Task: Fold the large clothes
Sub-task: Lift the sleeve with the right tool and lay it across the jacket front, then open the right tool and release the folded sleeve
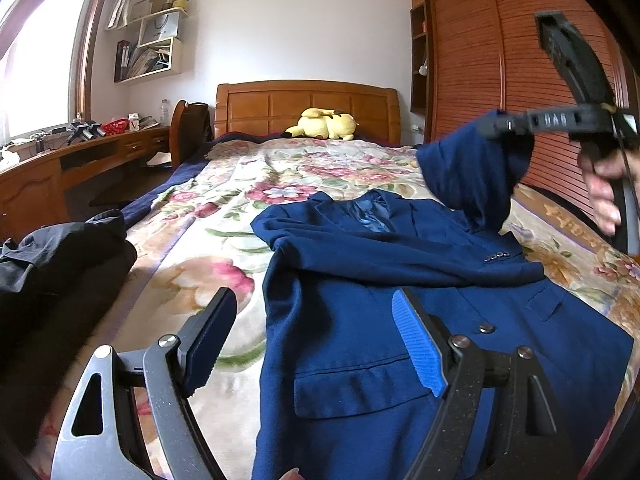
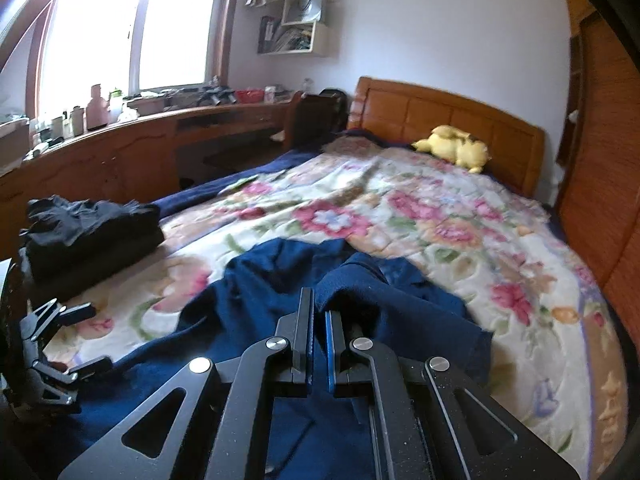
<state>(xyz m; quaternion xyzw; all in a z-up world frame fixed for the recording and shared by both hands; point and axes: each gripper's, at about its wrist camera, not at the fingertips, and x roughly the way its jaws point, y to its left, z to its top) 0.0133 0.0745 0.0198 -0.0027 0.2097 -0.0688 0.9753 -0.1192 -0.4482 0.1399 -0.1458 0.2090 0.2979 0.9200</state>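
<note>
L claw [image 1: 316,344] gaping wide, hovering w/ blue blazer [image 1: 360,280] lying just ahead on floral bedspread [image 1: 192,240]; R claw [image 2: 319,320] pinching sleeve [image 1: 476,168], lifting. Step: sleeve fold-in. Next: probably laying sleeve across chest

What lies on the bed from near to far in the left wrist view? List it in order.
Left gripper, open over the blue jacket → the jacket's raised sleeve, pinched by the right gripper → flowered blanket → yellow plush toy → wooden headboard.
</note>
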